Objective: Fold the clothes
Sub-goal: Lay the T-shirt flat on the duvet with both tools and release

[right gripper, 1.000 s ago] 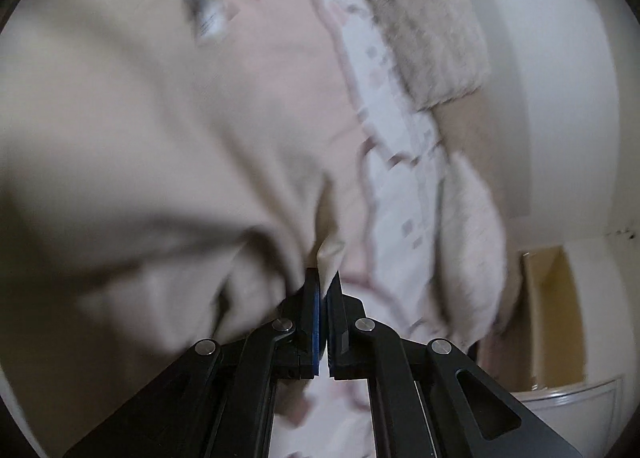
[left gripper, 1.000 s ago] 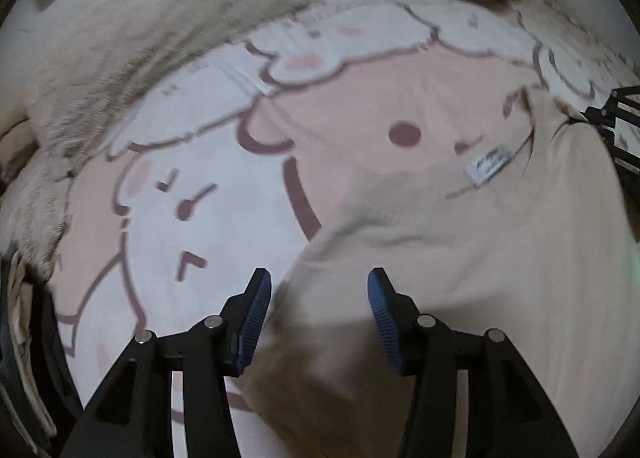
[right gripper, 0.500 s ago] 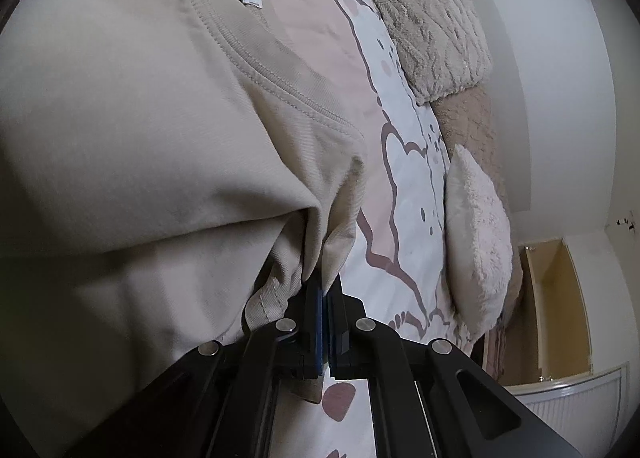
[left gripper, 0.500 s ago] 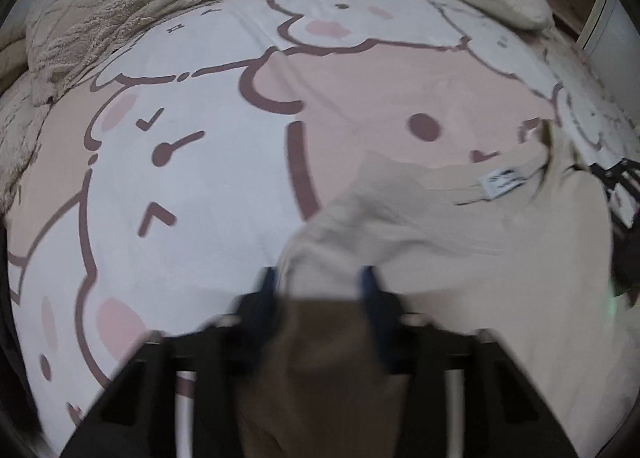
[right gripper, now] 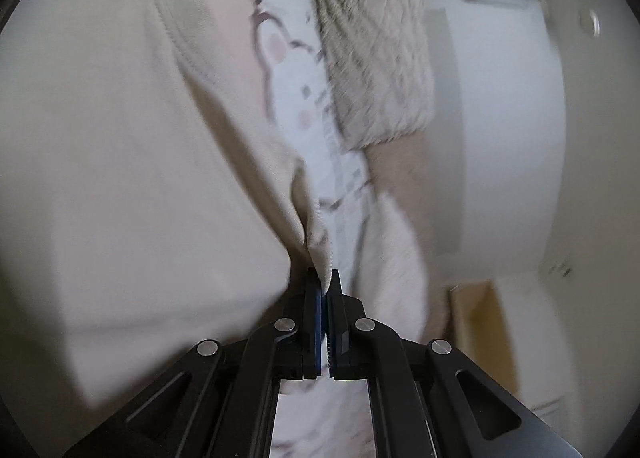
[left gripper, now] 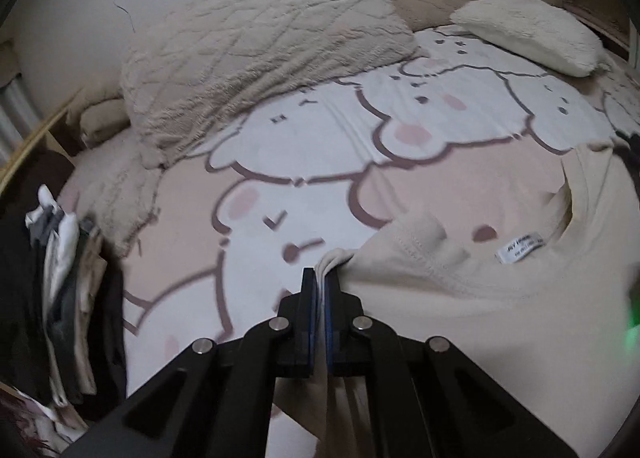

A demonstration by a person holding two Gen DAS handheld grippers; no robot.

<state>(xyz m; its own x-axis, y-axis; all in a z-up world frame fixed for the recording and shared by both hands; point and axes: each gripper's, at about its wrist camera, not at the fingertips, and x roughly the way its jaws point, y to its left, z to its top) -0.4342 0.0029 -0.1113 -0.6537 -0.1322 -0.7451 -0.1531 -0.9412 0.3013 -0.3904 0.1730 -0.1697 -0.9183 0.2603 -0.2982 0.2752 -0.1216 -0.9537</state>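
A beige sweatshirt (left gripper: 500,298) with a white neck label (left gripper: 520,248) hangs over the bed, its collar facing me. My left gripper (left gripper: 320,278) is shut on a bunched shoulder edge of the sweatshirt. In the right wrist view the same sweatshirt (right gripper: 120,177) fills the left half, and my right gripper (right gripper: 324,282) is shut on its other shoulder edge. The cloth is lifted and stretched between the two grippers. The lower part of the sweatshirt is hidden.
The bed has a pink and white cartoon sheet (left gripper: 320,145). A beige textured blanket (left gripper: 260,45) and a fluffy white pillow (left gripper: 532,29) lie at the head. A pile of clothes (left gripper: 64,298) sits at the left edge. A white wall (right gripper: 500,117) is on the right.
My left gripper was open over the sweatshirt's shoulder, then closed on it and lifted. My right gripper stayed shut on the cloth and rose, tilting toward the wall.
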